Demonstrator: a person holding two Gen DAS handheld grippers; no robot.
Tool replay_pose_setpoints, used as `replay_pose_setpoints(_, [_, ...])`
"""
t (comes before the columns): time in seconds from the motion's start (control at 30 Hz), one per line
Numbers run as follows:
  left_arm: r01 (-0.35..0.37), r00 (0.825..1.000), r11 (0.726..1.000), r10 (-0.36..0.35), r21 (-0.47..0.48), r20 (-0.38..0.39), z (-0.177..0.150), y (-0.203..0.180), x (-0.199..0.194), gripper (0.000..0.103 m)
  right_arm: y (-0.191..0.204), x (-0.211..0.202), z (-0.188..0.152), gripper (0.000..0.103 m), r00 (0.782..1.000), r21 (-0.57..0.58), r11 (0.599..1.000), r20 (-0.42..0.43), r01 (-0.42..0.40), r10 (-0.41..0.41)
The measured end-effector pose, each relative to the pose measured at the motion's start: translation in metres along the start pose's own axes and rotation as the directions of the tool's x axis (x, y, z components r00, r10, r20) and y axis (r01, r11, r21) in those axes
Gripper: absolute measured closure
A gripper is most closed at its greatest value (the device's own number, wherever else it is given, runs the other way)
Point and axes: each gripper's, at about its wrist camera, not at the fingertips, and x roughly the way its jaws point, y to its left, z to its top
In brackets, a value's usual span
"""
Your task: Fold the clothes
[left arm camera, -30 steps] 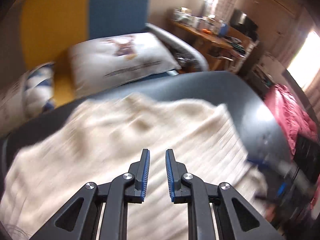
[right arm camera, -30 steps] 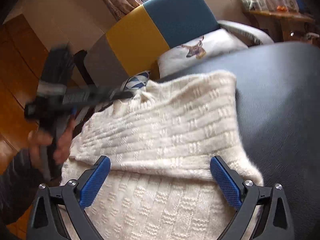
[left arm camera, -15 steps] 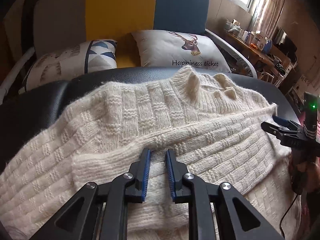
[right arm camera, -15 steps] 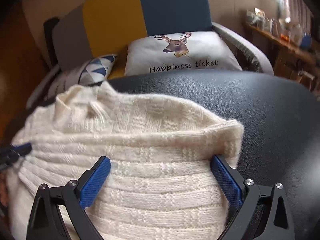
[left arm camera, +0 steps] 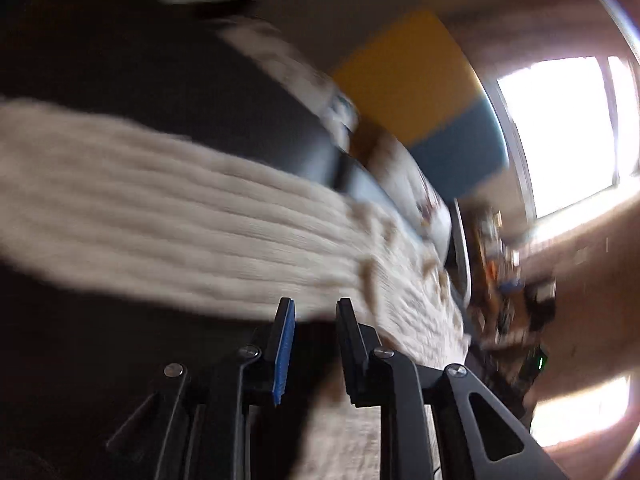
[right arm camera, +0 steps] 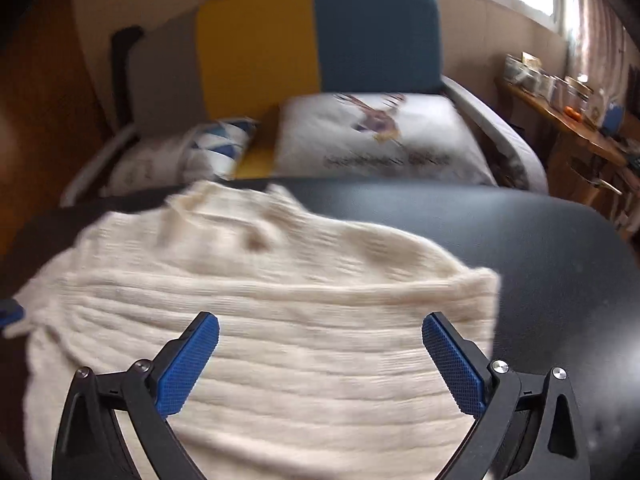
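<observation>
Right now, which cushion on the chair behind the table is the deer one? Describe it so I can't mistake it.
Start at the chair's yellow and blue backrest beyond the black table. On its seat lie two cushions; the deer cushion lies under the blue half. It is the larger, plain white one with a line of text, unlike the blue-triangle cushion beside it.

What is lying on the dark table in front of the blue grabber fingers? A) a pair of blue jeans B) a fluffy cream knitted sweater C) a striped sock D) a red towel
B: a cream knitted sweater lies spread over the dark table.
</observation>
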Motion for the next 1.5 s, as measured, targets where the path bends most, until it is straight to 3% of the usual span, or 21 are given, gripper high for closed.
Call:
replay_pose_setpoints(0.1, [0.001,0.993,0.977,0.024,-0.211,0.115,0.006,0.074,-0.060,0.077,0.054,-0.002,-0.009,0.000,0.994,-0.059,0.992,-0.024,-0.108,0.107])
replay_pose_setpoints(0.2, [-0.007,0.978,0.941,0.078,-0.340,0.195,0.006,0.127,-0.103,0.076,0.112,0.003,-0.018,0.000,0.984,-0.128,0.977,-0.062,-0.173,0.166])
replay_pose_setpoints(0.3, [0.022,0.965,0.903,0.093,-0.430,0.246,0.011,0.162,-0.127,0.075,0.165,0.012,-0.024,0.000,0.980,-0.196,0.962,-0.096,-0.191,0.175])
replay_pose_setpoints(0.43, [0.058,0.953,0.854,0.107,-0.517,0.283,0.022,0.193,-0.135,0.073,0.207,0.031,-0.026,0.000,0.978,-0.243,0.955,-0.155,-0.172,0.137])
replay_pose_setpoints(0.6, [0.074,0.960,0.830,0.090,-0.553,0.263,0.037,0.206,-0.116,0.072,0.215,0.042,-0.037,0.000,0.976,-0.226,0.961,-0.182,-0.157,0.116])
replay_pose_setpoints(0.87, [0.134,0.951,0.786,0.070,-0.604,0.302,0.049,0.210,-0.100,0.071,0.206,0.053,-0.046,0.000,0.975,-0.202,0.968,-0.195,-0.150,0.110])
replay_pose_setpoints(0.97, [0.138,0.949,0.732,0.096,-0.668,0.301,0.046,0.211,-0.099,0.078,0.206,0.052,-0.047,0.000,0.975,-0.213,0.965,-0.192,-0.150,0.109])
replay_pose_setpoints(1.07, [0.098,0.952,0.711,0.137,-0.696,0.274,0.048,0.207,-0.097,0.084,0.206,0.052,-0.048,0.000,0.976,-0.225,0.963,-0.189,-0.149,0.107])
replay_pose_setpoints(1.2, [-0.003,0.948,0.717,0.224,-0.697,0.227,0.053,0.195,-0.095,0.095,0.184,0.030,-0.036,0.000,0.984,-0.194,0.971,-0.138,-0.137,0.112])
replay_pose_setpoints(1.3, [-0.071,0.937,0.728,0.284,-0.682,0.205,0.056,0.184,-0.092,0.097,0.158,0.016,-0.028,0.000,0.990,-0.154,0.982,-0.103,-0.108,0.093])
replay_pose_setpoints(1.37, [-0.107,0.935,0.781,0.289,-0.615,0.206,0.060,0.168,-0.087,0.098,0.139,0.017,-0.027,0.000,0.992,-0.118,0.990,-0.102,-0.083,0.071])
replay_pose_setpoints(1.5, [-0.095,0.926,0.880,0.250,-0.466,0.284,0.059,0.129,-0.084,0.099,0.103,0.021,-0.026,0.000,0.994,-0.042,0.999,-0.107,-0.032,0.027])
